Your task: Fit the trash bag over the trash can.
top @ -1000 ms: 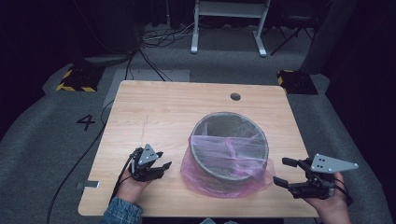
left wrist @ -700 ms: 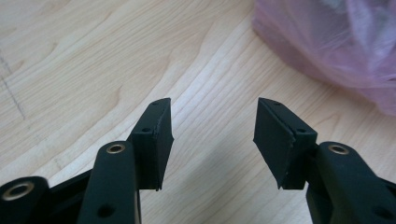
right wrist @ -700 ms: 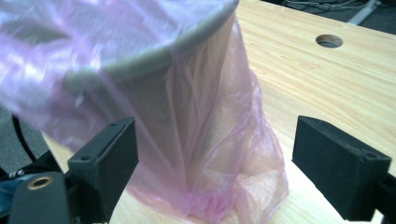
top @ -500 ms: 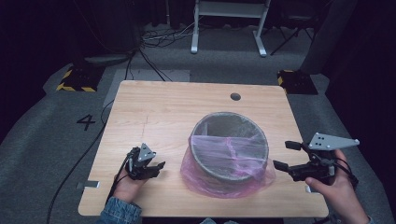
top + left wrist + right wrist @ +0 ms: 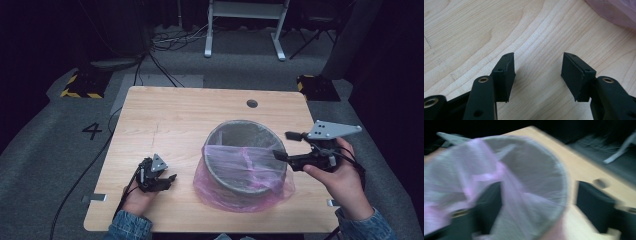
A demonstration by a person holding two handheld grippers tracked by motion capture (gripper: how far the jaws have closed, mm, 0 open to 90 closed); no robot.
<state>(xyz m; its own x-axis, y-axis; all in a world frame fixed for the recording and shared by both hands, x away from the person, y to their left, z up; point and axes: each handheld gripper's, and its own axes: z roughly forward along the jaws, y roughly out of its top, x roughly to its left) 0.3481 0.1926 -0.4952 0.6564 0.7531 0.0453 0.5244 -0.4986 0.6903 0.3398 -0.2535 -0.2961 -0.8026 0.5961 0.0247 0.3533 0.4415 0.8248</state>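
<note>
Right claw hangs at the near right rim of the grey mesh bin, jaws apart and just closing in, nothing gripped, pink bag film in front; I see my left claw half open and empty, low over the table, left of the bin

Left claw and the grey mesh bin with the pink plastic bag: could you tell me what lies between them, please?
Bare light wooden tabletop, in the high view, between the left claw and the pink plastic bag bunched around the grey mesh bin.
</note>
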